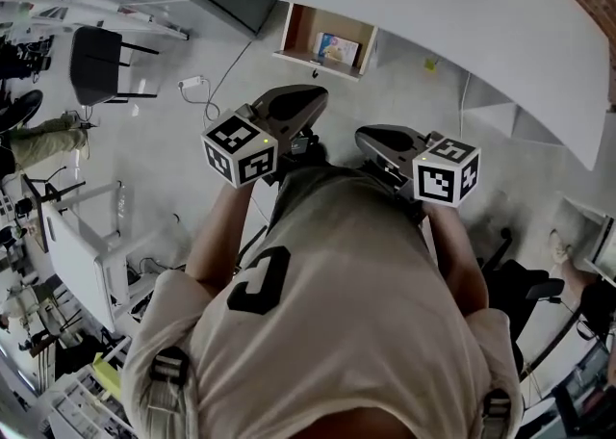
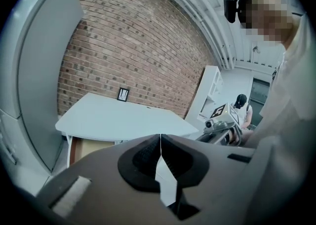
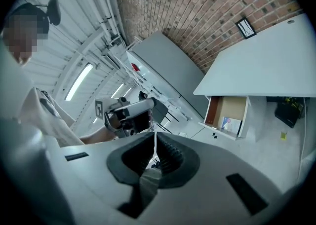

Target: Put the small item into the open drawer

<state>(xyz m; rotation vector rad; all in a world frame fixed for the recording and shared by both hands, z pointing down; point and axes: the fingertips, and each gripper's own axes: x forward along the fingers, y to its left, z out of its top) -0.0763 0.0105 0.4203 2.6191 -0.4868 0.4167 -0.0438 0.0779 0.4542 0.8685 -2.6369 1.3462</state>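
A: How is the small item (image 1: 338, 48) seen?

B: It is seen as a flat, card-like piece with a blue and pale print. It is laid inside the open drawer (image 1: 301, 35), toward the right side in the head view. The drawer is pulled out from under the white tabletop (image 1: 433, 4), and its inner walls are brown.

A: And the 2 claws?

B: The left claw (image 2: 160, 137) is closed, its jaws pressed together and empty. The same is seen of the right claw (image 3: 155, 137). Both are held well apart from the drawer.

A: What is found around?

B: Floor is seen between claws and drawer, with a white cable (image 1: 197, 86) to the left and a black chair (image 1: 96, 64) farther left. A small frame (image 2: 123, 94) is seen where the tabletop meets the brick wall (image 2: 133, 51).

A: What cannot be made out?

B: The item's print is too small to be read, and the drawer's back is covered by the tabletop.
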